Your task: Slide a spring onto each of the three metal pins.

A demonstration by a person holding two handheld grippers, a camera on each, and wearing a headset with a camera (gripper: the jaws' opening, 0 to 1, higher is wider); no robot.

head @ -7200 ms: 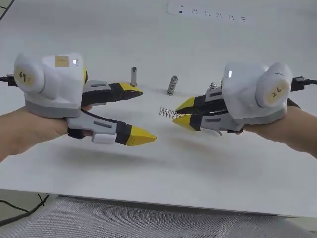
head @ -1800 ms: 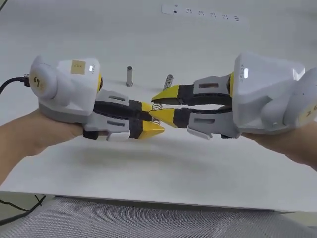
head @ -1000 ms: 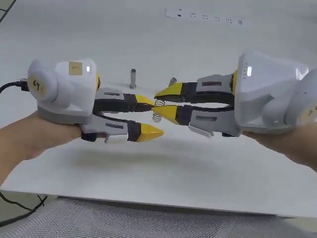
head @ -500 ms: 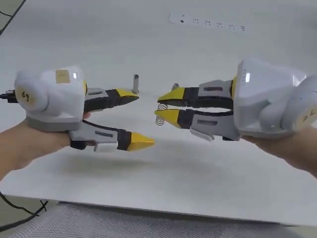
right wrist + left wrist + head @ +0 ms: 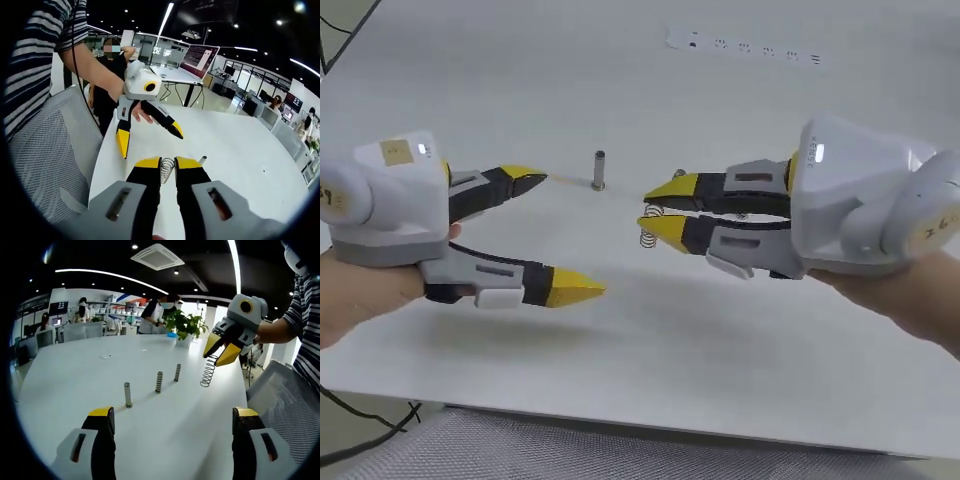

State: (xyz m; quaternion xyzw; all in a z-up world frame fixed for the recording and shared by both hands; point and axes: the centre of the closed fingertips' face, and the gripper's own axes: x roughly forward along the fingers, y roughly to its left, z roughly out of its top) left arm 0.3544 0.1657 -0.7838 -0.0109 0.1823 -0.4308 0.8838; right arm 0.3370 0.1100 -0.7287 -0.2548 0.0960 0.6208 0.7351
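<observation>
My right gripper (image 5: pixel 655 207) is shut on one end of a spring (image 5: pixel 647 238), which hangs below its yellow tips above the white table (image 5: pixel 650 340). In the right gripper view the spring (image 5: pixel 167 170) sits clamped between the jaws of the right gripper (image 5: pixel 168 163). My left gripper (image 5: pixel 555 235) is wide open, holds nothing and is off to the left. A bare metal pin (image 5: pixel 599 170) stands behind the gap between the grippers. In the left gripper view the bare pin (image 5: pixel 127 395) stands beside two pins that carry springs (image 5: pixel 159 382) (image 5: pixel 177 372), beyond the left gripper (image 5: pixel 173 412).
A white power strip (image 5: pixel 740 45) lies at the table's far edge. A grey mesh chair (image 5: pixel 520 450) sits below the near edge. People and a potted plant (image 5: pixel 187 325) are beyond the table's far end.
My left gripper has let go of the spring, opened wide and drawn away to the left. The right gripper has kept the spring and stayed about where it was.
</observation>
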